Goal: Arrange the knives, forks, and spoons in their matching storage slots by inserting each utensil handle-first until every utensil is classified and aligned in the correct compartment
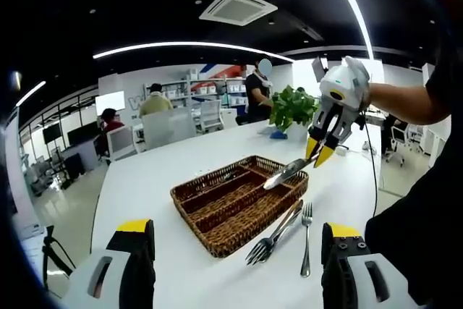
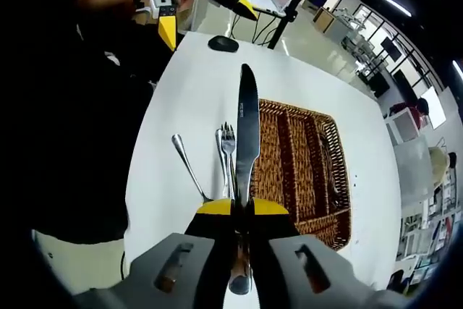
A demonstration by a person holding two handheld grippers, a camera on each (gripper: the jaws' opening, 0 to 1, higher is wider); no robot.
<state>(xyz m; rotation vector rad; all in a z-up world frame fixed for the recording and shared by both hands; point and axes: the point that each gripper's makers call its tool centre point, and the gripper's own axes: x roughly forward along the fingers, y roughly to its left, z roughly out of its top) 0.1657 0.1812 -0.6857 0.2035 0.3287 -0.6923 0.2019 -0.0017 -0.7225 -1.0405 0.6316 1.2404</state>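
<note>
Table (image 1: 181, 171) white, office room | basket (image 1: 231, 200) on it | right claw (image 2: 242, 211) clenched on knife (image 2: 246, 128) | left claw (image 1: 235, 240) apparently released

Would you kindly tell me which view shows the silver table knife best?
The right gripper view: the silver table knife runs full length up the picture, its handle clamped in the right gripper. The left gripper view shows it small, above the brown wicker tray.

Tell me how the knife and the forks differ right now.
The knife is clamped in the right tongs and held up over the basket's edge; the forks lie loose on the table beside the basket. The knife has a long plain blade; the forks end in tines. Both are silver, and neither is in a slot.
</note>
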